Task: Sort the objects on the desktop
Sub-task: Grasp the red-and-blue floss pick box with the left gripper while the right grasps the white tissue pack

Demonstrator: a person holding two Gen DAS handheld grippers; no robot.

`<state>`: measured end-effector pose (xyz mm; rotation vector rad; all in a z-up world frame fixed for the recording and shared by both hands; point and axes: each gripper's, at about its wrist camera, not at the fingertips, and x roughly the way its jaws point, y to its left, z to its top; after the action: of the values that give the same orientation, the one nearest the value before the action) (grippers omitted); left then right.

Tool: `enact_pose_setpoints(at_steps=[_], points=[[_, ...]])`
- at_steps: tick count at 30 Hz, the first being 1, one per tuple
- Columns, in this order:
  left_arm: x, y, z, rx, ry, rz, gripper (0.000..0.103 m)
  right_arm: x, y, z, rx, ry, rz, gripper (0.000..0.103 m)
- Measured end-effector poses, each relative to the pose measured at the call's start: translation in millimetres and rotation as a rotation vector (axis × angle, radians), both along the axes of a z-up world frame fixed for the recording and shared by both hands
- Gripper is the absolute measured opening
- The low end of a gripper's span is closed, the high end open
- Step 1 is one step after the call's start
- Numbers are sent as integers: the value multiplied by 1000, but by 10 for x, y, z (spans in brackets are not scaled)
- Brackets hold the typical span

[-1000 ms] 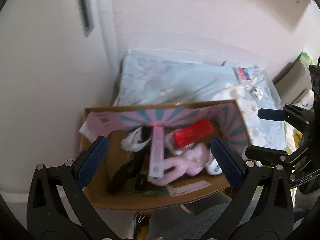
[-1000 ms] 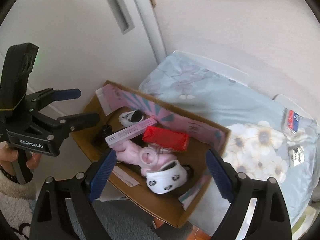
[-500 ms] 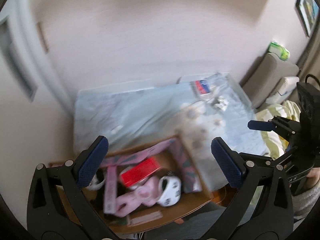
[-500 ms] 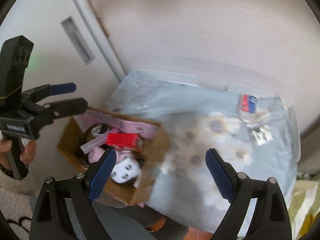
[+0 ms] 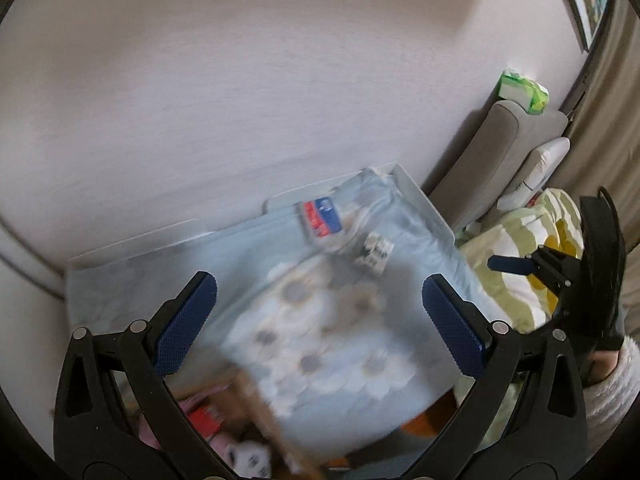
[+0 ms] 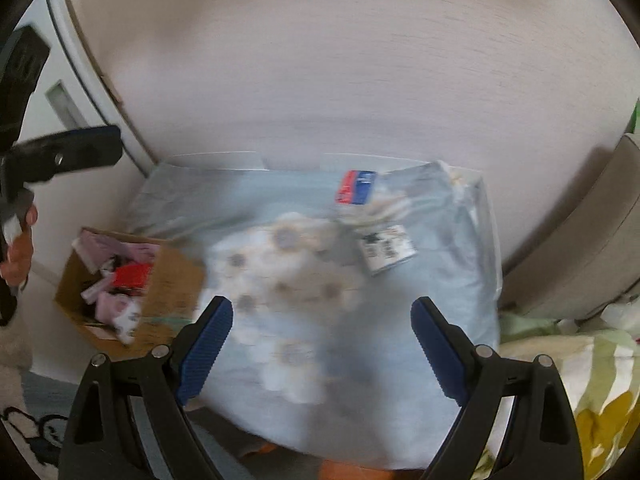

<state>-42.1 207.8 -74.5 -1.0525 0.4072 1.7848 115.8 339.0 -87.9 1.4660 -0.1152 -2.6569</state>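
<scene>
A table under a pale blue flowered cloth (image 6: 440, 248) stands against the wall. On its far right lie a red and blue packet (image 6: 355, 187) and a small black and white packet (image 6: 384, 250); both also show in the left wrist view, the red and blue packet (image 5: 322, 216) and the black and white one (image 5: 374, 254). A cardboard box (image 6: 168, 280) at the table's left holds a red pack (image 6: 134, 274), pink items and a panda-print thing. My left gripper (image 5: 320, 316) and right gripper (image 6: 322, 340) are both open, empty, above the cloth.
A grey sofa arm (image 5: 480, 160) with a green packet (image 5: 522, 90) on top stands right of the table. A yellow-green flowered blanket (image 6: 592, 380) lies at the right. A white door (image 6: 60, 92) is at the left. A patterned rug (image 6: 28, 428) is at lower left.
Both grippers have swung right, away from the cardboard box and towards the cloth-covered table and its two packets. The box has slid to the lower left of both views. Jaws stayed open.
</scene>
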Motion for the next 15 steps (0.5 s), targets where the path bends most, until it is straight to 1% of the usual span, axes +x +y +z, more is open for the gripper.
enact_pose_setpoints(at_steps=[3, 6, 11, 15], points=[[-65, 417, -238, -19, -17, 15, 102, -121, 152, -84, 26, 28, 46, 89], [-170, 799, -555, -46, -35, 39, 100, -297, 303, -247, 35, 52, 102, 89], [-331, 1324, -1146, -96, -63, 83, 96, -620, 467, -699, 17, 58, 170, 89], [-409, 1591, -1509, -135, -66, 110, 96, -822, 478, -1068, 31, 53, 214, 89]])
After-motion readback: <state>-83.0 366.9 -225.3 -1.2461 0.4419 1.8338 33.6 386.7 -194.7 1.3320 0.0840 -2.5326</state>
